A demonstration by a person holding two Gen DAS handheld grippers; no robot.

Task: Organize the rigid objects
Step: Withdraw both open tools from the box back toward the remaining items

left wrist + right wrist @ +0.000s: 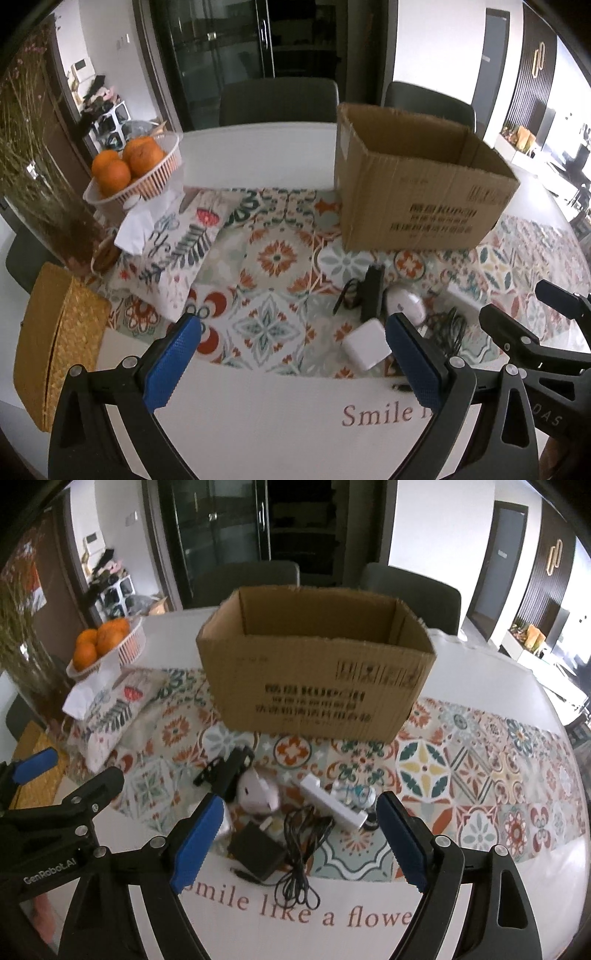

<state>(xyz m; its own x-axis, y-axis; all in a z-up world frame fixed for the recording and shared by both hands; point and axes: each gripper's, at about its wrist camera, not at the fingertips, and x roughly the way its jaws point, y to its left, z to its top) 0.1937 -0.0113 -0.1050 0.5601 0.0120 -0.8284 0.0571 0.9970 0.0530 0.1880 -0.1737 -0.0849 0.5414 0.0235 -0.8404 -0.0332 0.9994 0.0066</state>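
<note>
An open cardboard box stands on the patterned runner; it also shows in the left wrist view. In front of it lies a small pile: a black power adapter with a tangled cord, a white mouse-like device, a long white block, and a black bar. A white square charger lies in the left wrist view. My right gripper is open and empty, just above the pile. My left gripper is open and empty, left of the pile.
A white basket of oranges stands at the back left, with a patterned cushion, a tissue, a vase of dried flowers and a woven yellow box. Two chairs stand behind the table.
</note>
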